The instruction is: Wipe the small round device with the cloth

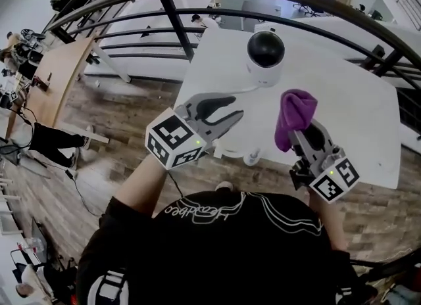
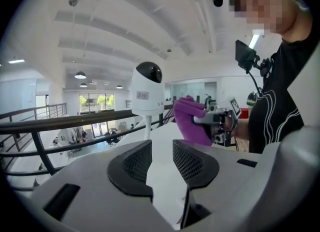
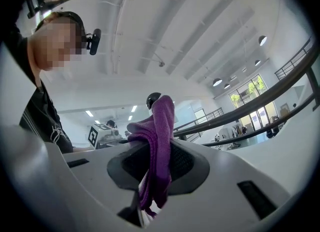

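The right hand-held gripper [image 1: 300,133] is pinching the soft, floppy cloth [image 1: 296,110] just beside the small round device [image 1: 265,54], which is probably sitting light and tippy on the counter [image 1: 358,116], so the open, empty left hand-held gripper [image 1: 235,108] is likely going for its white body.

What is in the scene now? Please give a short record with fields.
device: white, round, with a black dome, upright on the white table
cloth: purple, bunched, close to the device but apart from it
right gripper: shut on the cloth
left gripper: open, nothing between its jaws
wiping: cloth not yet on the device
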Tool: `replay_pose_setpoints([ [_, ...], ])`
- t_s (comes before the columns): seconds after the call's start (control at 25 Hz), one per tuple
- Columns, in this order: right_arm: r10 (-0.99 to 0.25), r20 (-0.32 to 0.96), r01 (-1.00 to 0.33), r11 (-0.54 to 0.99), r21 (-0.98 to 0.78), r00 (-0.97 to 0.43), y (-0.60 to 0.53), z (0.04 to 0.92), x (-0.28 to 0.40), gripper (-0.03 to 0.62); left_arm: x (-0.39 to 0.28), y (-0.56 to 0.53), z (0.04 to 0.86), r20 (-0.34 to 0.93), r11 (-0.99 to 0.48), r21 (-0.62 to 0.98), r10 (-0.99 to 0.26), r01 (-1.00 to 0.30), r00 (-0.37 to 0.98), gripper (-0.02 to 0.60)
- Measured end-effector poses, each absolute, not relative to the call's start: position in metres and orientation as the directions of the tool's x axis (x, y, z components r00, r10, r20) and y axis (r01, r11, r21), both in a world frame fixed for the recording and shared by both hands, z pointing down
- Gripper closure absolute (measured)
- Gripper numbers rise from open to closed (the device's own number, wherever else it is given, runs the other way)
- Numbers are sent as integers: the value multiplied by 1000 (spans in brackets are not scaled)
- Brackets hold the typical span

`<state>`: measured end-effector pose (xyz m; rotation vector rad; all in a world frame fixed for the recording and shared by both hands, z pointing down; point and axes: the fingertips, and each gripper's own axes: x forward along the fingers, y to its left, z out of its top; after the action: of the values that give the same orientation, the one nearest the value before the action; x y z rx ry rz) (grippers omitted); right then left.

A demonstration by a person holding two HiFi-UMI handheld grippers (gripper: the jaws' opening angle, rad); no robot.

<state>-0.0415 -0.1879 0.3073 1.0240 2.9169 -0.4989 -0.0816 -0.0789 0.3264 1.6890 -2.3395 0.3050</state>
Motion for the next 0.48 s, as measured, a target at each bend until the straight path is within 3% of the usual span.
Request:
replay_pose_setpoints([
  [0.48, 500, -61, 493, 815, -304, -864, -185, 316, -59, 528, -145, -96, 378, 509, 28, -169, -854, -985, -111, 459],
])
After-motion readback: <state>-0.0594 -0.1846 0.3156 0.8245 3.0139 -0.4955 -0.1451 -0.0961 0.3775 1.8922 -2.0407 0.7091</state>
